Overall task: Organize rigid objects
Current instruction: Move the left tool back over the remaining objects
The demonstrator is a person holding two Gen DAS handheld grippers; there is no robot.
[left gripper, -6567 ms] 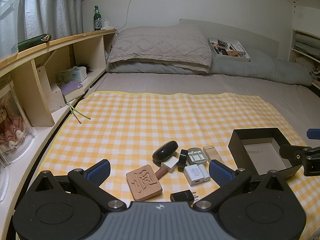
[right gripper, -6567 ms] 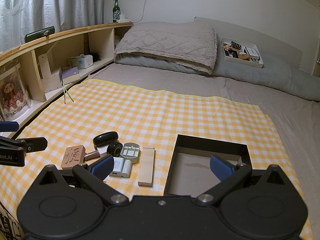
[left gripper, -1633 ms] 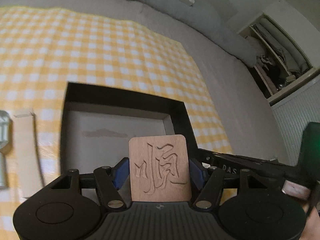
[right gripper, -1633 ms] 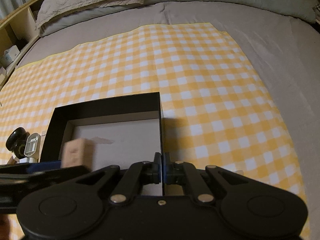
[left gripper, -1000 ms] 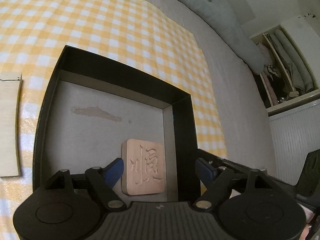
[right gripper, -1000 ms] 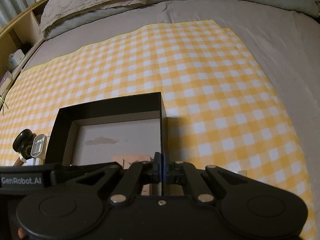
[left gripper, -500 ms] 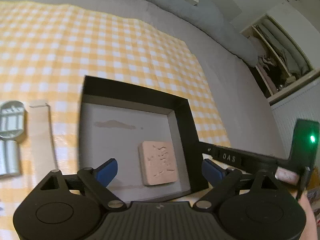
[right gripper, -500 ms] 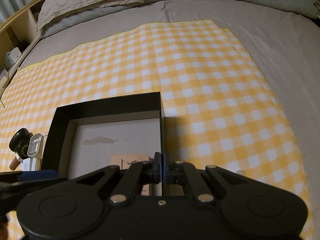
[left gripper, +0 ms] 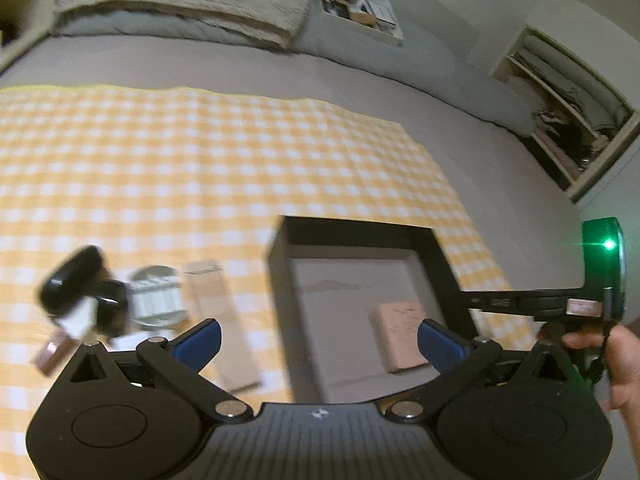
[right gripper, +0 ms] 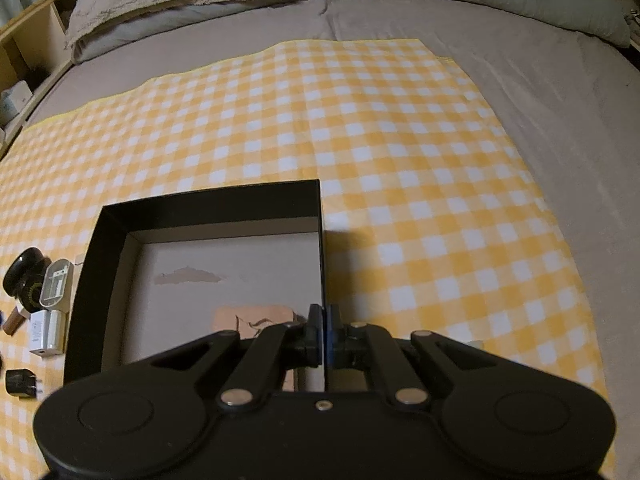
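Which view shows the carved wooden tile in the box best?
The left wrist view: the wooden tile lies flat in the black box, nearly whole between the open fingers, though blurred. In the right wrist view only its far edge shows above the shut right gripper.

Black box on yellow-and-white checked cloth

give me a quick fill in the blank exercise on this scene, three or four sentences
1. The carved wooden tile lies inside the black ____.
2. The right gripper is shut on the box's ____.
3. The left gripper, jaws just opened, holds ____.
4. The long wooden block lies on the checked cloth, ____ the box.

Missing words: box; wall; nothing; outside
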